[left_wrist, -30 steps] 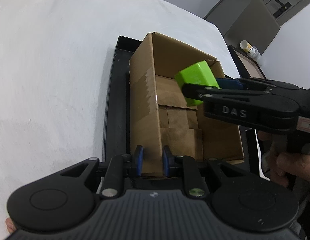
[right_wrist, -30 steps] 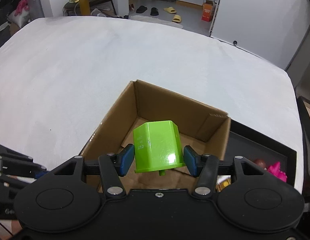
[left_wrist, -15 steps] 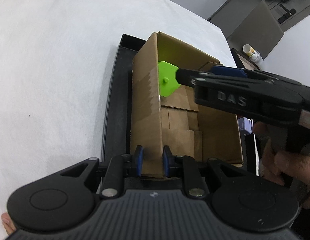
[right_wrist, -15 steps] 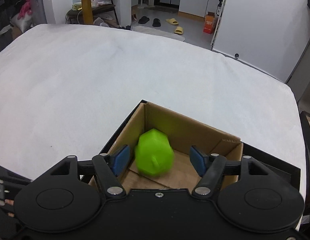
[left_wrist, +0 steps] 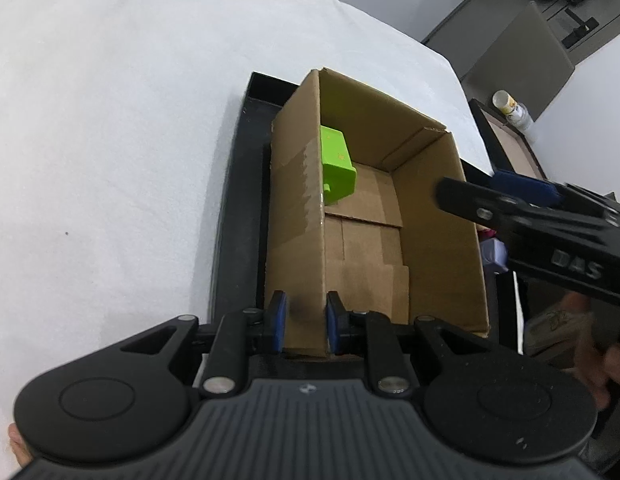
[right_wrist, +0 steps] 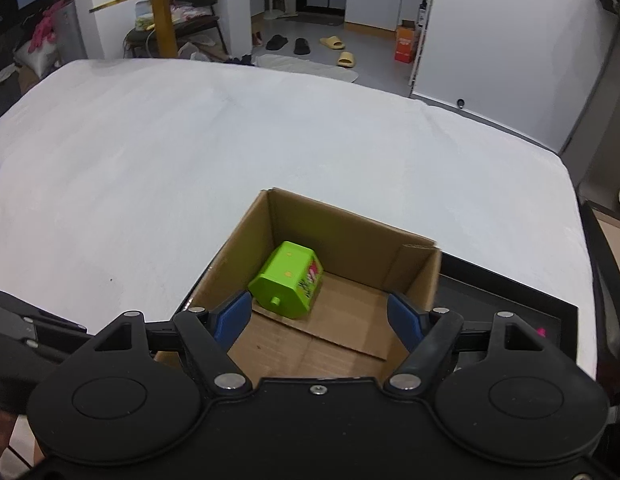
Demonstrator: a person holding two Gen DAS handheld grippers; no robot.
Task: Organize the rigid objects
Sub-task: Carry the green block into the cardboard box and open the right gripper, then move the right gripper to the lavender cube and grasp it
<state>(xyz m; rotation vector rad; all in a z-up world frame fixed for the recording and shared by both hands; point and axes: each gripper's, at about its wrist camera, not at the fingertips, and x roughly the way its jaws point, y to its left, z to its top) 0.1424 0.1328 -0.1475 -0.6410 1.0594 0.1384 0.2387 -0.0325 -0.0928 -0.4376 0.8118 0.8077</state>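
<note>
Since a second ago the green block (right_wrist: pixel 286 280) has left your right gripper (right_wrist: pixel 325 314) and dropped into the cardboard box (right_wrist: pixel 351 240), and that gripper has lifted back from it.

Left wrist view: your left gripper (left_wrist: pixel 302 324) is pinched on the near wall of the box, one blue pad (left_wrist: pixel 278 322) outside and the other inside, the cardboard clamped between them. The box sits in a black tray (left_wrist: pixel 238 208) on the white table (left_wrist: pixel 110 140). The block lies on its side on the box floor, against the left wall toward the far end. Your right gripper reaches in from the right, above the box's right wall, with nothing in its fingers.

Right wrist view: your right gripper's jaws are opening, the blue pads spread wide over the near part of the box. The block lies beyond and below them, close to the left pad but free of both, its end with the small peg turned toward you. Something pink (right_wrist: pixel 541 331) shows in the tray at the right
</note>
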